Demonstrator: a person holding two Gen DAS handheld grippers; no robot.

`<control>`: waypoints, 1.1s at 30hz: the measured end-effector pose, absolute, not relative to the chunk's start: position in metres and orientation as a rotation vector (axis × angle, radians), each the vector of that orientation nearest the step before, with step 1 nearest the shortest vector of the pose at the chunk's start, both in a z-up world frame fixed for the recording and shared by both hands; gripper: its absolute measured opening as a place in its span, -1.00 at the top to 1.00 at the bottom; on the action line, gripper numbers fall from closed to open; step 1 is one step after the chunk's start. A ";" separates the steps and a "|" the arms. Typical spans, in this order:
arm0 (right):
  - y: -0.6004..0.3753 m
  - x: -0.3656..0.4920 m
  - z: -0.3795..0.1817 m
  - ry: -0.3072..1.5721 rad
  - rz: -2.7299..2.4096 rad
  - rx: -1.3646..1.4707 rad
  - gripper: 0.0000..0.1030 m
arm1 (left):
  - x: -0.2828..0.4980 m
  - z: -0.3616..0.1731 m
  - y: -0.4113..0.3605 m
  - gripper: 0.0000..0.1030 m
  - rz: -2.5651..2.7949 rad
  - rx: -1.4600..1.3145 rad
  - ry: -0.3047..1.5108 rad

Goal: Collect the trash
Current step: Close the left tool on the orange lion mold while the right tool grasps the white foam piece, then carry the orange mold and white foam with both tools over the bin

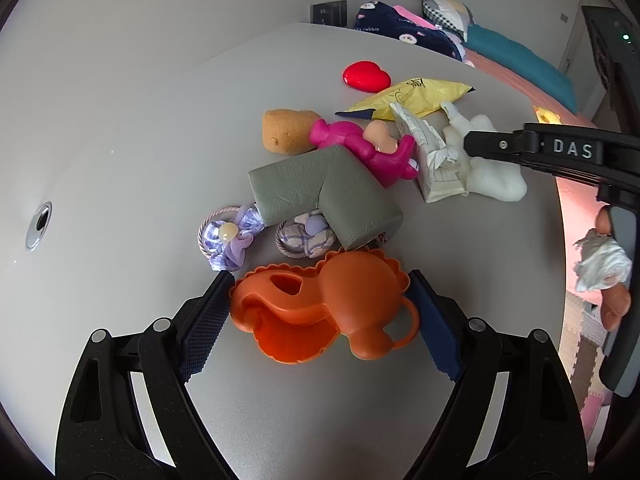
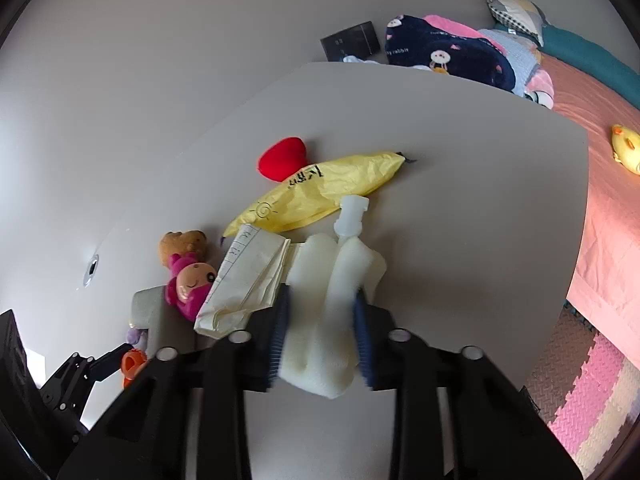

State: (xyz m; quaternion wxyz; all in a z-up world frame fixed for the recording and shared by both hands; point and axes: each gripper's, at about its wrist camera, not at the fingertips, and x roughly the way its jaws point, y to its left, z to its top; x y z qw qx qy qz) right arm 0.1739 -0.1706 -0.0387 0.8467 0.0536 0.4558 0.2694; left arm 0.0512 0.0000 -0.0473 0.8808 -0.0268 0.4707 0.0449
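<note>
A pile lies on the grey table [image 1: 120,128]. My left gripper [image 1: 320,312] is open, its blue-padded fingers on either side of an orange plastic toy [image 1: 324,308]. My right gripper [image 2: 320,336] is shut on a piece of white foam [image 2: 332,300]; that foam also shows in the left wrist view [image 1: 492,176], under the right gripper's black finger. Beside the foam lie crumpled paper [image 2: 248,276] and a yellow wrapper [image 2: 328,188]. The paper [image 1: 432,152] and the wrapper [image 1: 416,96] also show in the left wrist view.
A grey L-shaped foam corner guard [image 1: 324,196], a pink doll [image 1: 368,144], a brown plush [image 1: 288,128], a red heart [image 1: 366,76] and purple hair ties [image 1: 232,236] lie in the pile. A bed [image 2: 608,152] stands beyond the table's right edge.
</note>
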 end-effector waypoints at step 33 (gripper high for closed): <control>-0.310 0.067 0.007 0.827 0.396 0.173 0.62 | 0.001 -0.003 -0.107 -0.62 -0.101 0.034 0.880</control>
